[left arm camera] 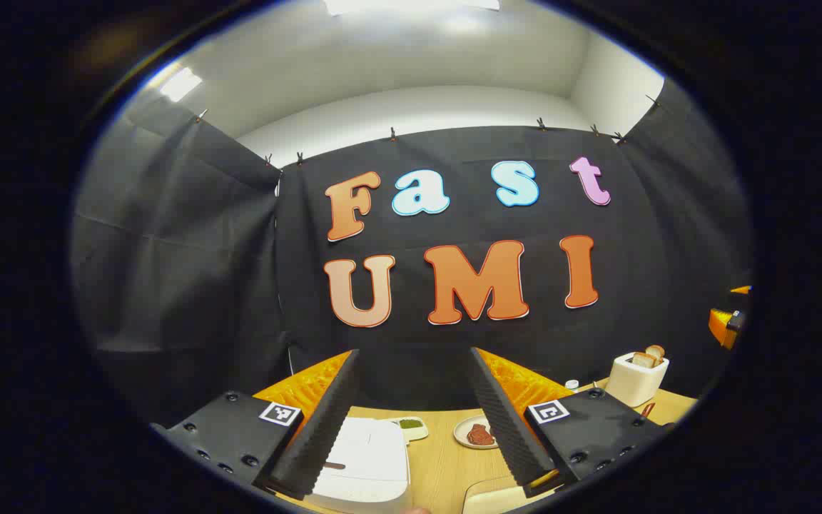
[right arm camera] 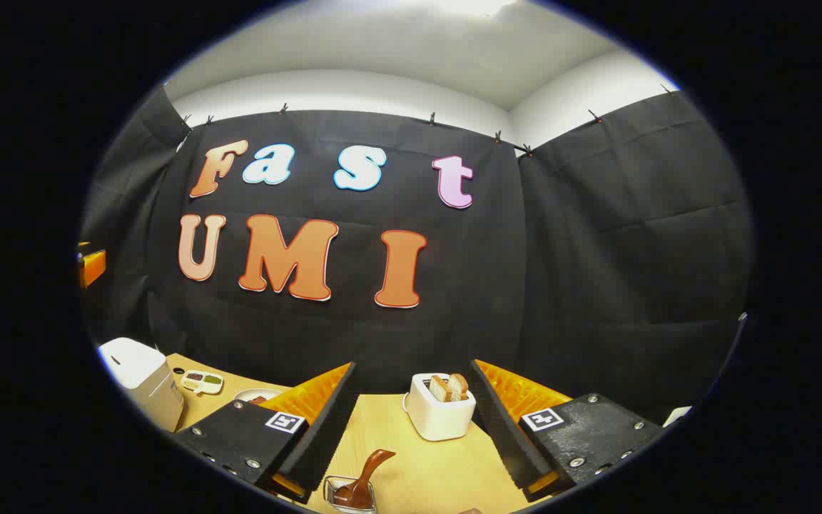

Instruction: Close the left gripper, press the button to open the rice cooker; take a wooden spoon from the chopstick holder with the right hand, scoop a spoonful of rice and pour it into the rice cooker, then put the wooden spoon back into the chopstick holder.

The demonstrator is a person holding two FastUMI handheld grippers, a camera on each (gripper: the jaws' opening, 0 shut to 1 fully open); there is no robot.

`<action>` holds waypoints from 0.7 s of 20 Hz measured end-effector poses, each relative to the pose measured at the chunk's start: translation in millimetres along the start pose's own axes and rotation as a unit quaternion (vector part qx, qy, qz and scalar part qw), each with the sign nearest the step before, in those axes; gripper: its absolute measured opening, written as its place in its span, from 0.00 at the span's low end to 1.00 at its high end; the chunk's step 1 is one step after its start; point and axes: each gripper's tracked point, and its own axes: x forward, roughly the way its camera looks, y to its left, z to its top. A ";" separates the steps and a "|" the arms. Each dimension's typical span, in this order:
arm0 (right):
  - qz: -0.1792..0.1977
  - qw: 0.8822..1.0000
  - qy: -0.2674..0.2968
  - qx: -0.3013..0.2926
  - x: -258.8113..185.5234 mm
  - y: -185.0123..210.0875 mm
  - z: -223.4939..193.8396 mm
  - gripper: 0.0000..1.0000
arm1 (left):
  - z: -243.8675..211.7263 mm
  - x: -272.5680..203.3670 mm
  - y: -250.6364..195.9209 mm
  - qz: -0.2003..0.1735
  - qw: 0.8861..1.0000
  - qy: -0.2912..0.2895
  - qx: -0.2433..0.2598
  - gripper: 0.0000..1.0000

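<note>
- Your left gripper [left arm camera: 411, 421] hangs above the wooden table [left arm camera: 447, 460]; its two fingers stand wide apart and hold nothing.
- Below and between those fingers lies the white rice cooker [left arm camera: 368, 457], lid down, near the table's front edge in the left gripper view. The left finger crosses over the cooker's left side in the picture; whether it touches the lid cannot be told.
- Just behind the cooker sits a small white dish with green filling [left arm camera: 411, 425], and beside it a round plate with a piece of red meat [left arm camera: 479, 433].
- Farther right on the table stands a white toaster [left arm camera: 636, 378] with slices of bread sticking up from its top.
- Your right gripper [right arm camera: 411, 421] is likewise spread open and empty, held over the same table [right arm camera: 439, 464].
- In the right gripper view, the wooden spoon [right arm camera: 364, 478] stands tilted in a clear holder [right arm camera: 349, 494] at the lower edge, between the fingers and nearer the left one; neither finger touches it.
- The toaster [right arm camera: 439, 417] stands behind the holder, framed by the two fingers.
- The rice cooker [right arm camera: 143, 382] appears far to the left in that view, with a compartment dish [right arm camera: 202, 382] just beside it.
</note>
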 end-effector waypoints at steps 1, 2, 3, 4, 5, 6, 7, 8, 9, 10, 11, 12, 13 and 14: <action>0.002 1.000 -0.007 -0.010 4.0 -3.2 -0.4 0.97 | 4.1 0.5 -7.5 0.000 1.000 -0.001 -0.003 1.00; 0.008 1.000 -0.009 -0.012 5.2 -2.5 -0.6 0.95 | 6.8 1.4 -17.4 -0.005 1.000 -0.003 -0.006 0.97; 0.017 1.000 -0.002 -0.009 7.1 0.1 -5.0 0.95 | 4.4 0.5 -26.4 -0.008 1.000 0.000 -0.007 1.00; 0.026 1.000 0.003 -0.007 8.4 2.7 -8.0 0.95 | 2.7 -0.2 -31.7 -0.008 1.000 0.006 -0.003 1.00; 0.035 0.999 0.000 -0.008 9.2 3.9 -6.6 0.95 | 2.6 -2.4 -36.2 -0.012 1.000 0.010 0.002 0.97; 0.039 0.999 -0.003 -0.009 10.9 3.5 -5.0 0.97 | 4.2 -3.2 -41.2 -0.013 1.000 0.013 0.008 0.96; 0.043 0.999 0.001 -0.007 13.1 2.1 -7.5 0.95 | 4.2 -3.2 -44.0 -0.013 1.000 0.018 0.013 1.00; 0.050 0.999 0.003 0.005 12.2 2.7 -6.5 0.95 | 4.5 -4.5 -46.6 -0.015 1.000 0.023 0.015 0.97; 0.056 0.998 0.001 0.016 10.3 3.7 -3.0 0.95 | 5.7 -8.5 -48.9 -0.015 0.999 0.025 0.016 0.98; 0.059 0.998 -0.004 0.021 9.8 3.1 -0.8 0.94 | 7.8 -11.1 -49.2 -0.014 0.999 0.026 0.019 1.00; 0.061 0.998 -0.006 0.018 10.2 3.1 -1.0 0.95 | 8.7 -12.1 -49.1 -0.011 0.999 0.028 0.024 1.00; 0.067 0.998 -0.006 0.016 10.1 4.0 -3.7 0.95 | 7.7 -12.7 -50.2 -0.008 0.999 0.033 0.028 0.99; 0.074 0.997 -0.002 0.018 10.2 6.9 -5.8 0.95 | 7.2 -15.9 -50.9 -0.004 0.999 0.038 0.033 0.97; 0.080 0.997 0.004 0.023 9.4 8.4 -8.0 0.95 | 6.6 -16.8 -50.7 -0.003 0.998 0.043 0.036 1.00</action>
